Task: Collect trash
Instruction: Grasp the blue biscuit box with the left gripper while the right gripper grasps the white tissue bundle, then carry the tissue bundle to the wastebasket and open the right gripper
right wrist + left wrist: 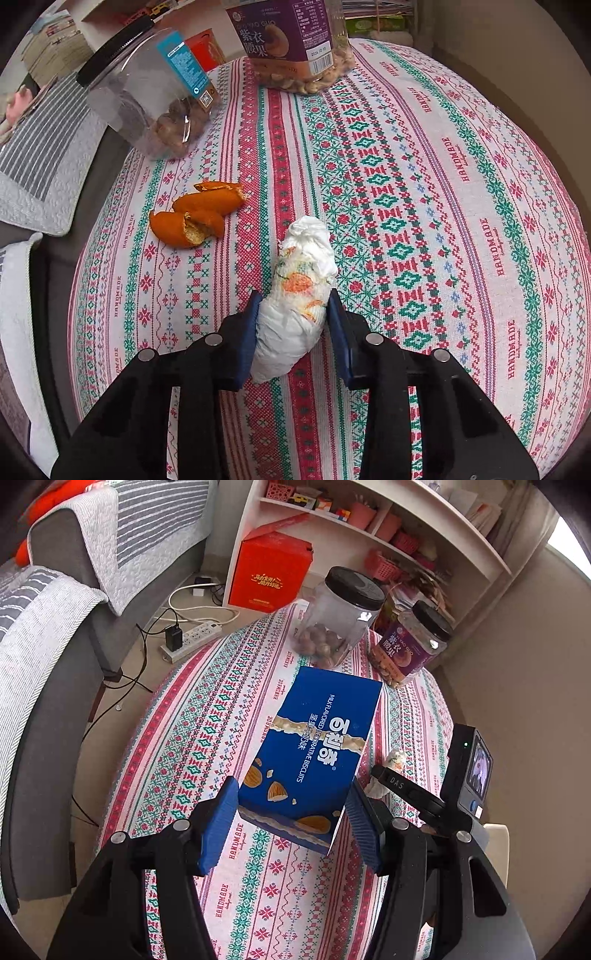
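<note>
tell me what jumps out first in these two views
A blue biscuit box sits gripped in the left gripper above the patterned tablecloth. The right gripper squeezes a crumpled tissue, with orange peel lying just to its left near a clear nut jar.

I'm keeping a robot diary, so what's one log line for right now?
left gripper: shut on blue biscuit box | right gripper: shut on crumpled tissue | orange peel: on tablecloth
</note>
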Demonstrator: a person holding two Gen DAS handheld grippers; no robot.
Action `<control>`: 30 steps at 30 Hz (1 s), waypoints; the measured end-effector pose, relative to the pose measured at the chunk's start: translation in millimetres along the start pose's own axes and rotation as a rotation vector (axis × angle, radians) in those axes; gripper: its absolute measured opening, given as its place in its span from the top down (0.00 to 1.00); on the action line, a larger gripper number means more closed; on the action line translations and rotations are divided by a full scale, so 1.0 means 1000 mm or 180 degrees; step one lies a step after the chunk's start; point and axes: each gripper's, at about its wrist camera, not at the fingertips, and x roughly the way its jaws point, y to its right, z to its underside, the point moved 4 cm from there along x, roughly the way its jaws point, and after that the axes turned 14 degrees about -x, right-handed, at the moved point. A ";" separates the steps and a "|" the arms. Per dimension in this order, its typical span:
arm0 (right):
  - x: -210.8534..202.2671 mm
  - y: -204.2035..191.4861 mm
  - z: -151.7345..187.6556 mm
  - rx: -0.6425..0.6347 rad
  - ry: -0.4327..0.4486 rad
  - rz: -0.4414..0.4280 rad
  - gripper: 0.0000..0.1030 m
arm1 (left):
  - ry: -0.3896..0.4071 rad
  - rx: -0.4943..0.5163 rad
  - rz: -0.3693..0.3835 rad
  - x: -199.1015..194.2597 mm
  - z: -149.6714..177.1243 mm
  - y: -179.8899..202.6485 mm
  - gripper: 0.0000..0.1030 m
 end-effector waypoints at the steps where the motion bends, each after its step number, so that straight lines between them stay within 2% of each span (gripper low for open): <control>1: -0.003 0.001 0.001 0.0018 -0.0002 -0.0054 0.68 | 0.0013 -0.0007 0.0013 -0.002 -0.001 0.000 0.44; 6: -0.038 -0.003 0.003 -0.0152 0.0171 -0.0277 0.68 | 0.0067 -0.0018 0.0092 -0.012 -0.002 0.002 0.44; 13: -0.118 -0.021 0.009 -0.0636 0.0654 -0.0473 0.68 | 0.0104 -0.0035 0.0335 -0.022 0.002 0.011 0.44; 17: -0.157 -0.022 0.016 -0.0848 0.0927 -0.0438 0.68 | 0.0087 0.0064 0.0472 -0.022 0.013 0.027 0.44; 21: -0.181 -0.009 0.024 -0.0911 0.1131 -0.0352 0.68 | 0.0122 0.0206 0.0486 -0.019 0.027 0.045 0.44; 25: -0.187 0.019 0.033 -0.0844 0.1309 -0.0171 0.68 | 0.0155 0.0284 0.0466 -0.016 0.038 0.057 0.44; 30: -0.193 0.062 0.043 -0.0635 0.1316 -0.0004 0.68 | 0.0235 0.0354 0.0475 -0.013 0.047 0.075 0.44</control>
